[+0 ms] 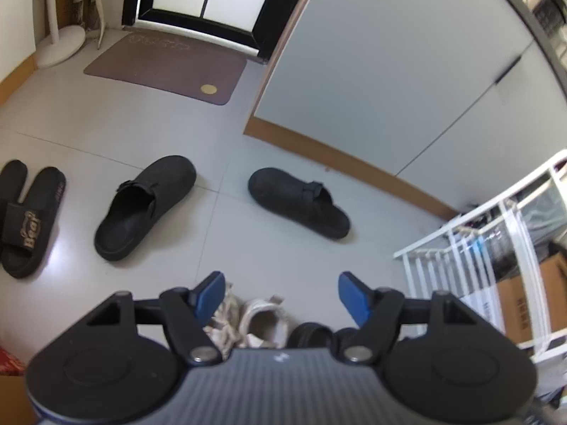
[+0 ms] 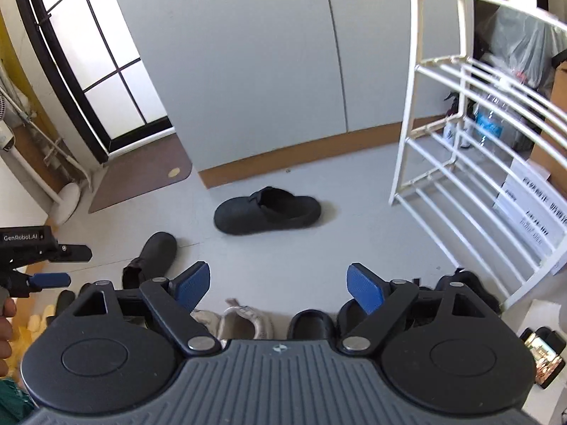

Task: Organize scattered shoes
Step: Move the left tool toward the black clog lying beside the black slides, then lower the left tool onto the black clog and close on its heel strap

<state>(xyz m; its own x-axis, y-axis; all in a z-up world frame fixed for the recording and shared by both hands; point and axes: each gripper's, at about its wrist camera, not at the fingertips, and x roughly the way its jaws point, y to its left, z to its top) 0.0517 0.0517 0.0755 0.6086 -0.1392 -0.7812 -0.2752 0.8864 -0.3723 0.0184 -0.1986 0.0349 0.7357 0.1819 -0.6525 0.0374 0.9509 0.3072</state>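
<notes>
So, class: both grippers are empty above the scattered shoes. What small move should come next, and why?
Probably lower the right gripper toward the black clog lying alone near the white rack. Its jaws stand open with nothing between them, and that clog lies apart from its partner.

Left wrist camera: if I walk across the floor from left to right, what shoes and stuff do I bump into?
Black slides → left black clog → right black clog → white shoe rack.
</notes>
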